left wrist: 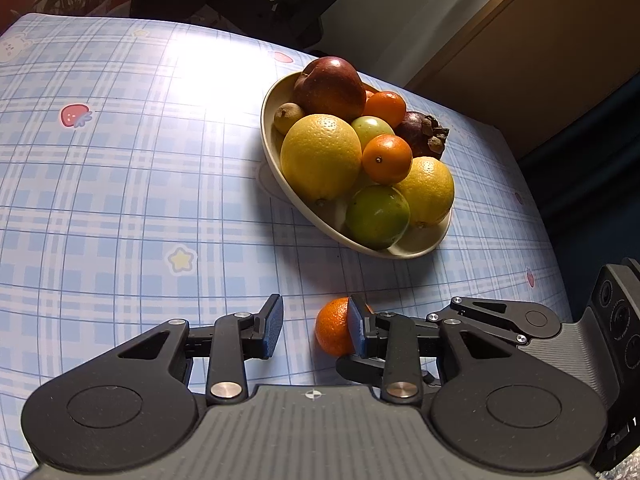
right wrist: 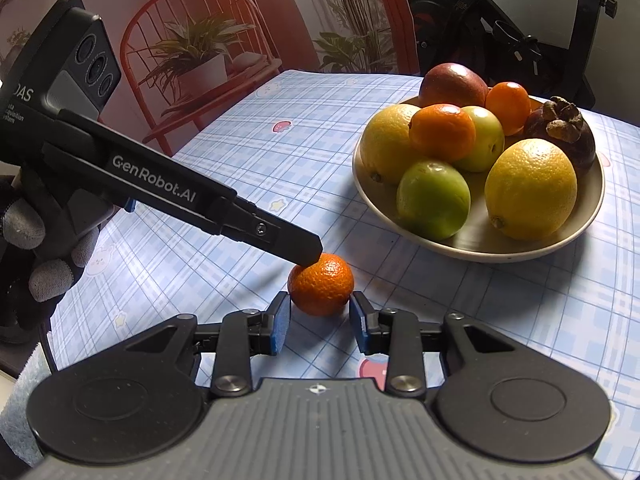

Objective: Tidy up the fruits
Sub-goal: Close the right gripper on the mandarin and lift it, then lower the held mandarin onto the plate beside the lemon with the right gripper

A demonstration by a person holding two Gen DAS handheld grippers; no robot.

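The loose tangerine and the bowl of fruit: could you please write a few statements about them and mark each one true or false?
1. One tangerine lies on the tablecloth, outside the bowl. True.
2. The right tool is shut on the tangerine. False: its jaws are open, one on either side of the fruit.
3. The left tool is open. True.
4. The bowl holds only lemons. False: there are also a red apple, green fruits, tangerines and a dark mangosteen.
5. The tip of the left tool is beside the tangerine. True.
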